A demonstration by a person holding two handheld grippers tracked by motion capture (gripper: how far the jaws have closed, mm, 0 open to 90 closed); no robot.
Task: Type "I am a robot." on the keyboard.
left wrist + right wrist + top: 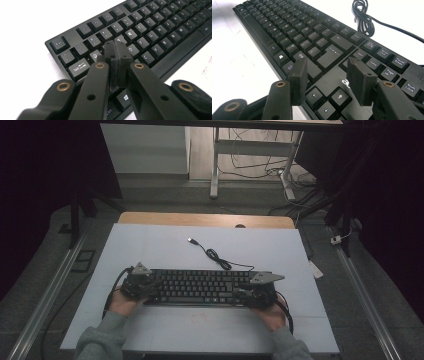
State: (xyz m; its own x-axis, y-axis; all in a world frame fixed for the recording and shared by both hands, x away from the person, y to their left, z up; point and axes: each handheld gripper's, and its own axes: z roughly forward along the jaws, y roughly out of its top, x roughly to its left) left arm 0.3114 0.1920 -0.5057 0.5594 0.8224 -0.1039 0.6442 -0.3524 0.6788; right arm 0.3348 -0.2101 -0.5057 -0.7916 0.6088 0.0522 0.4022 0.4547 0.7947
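The left gripper [117, 53] hung over the keyboard [150, 32] with jaws pressed together, empty; the right gripper [328, 80] stood apart above the arrow keys [327, 98].

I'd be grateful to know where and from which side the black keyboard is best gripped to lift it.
Probably by its two short ends, one gripper from each side. The keyboard lies flat and long across the white table, too wide for one grip. The left gripper, jaws shut, and the right gripper, jaws open, already sit over those ends. Its thin edge suits a pinch; keep clear of the cable behind.
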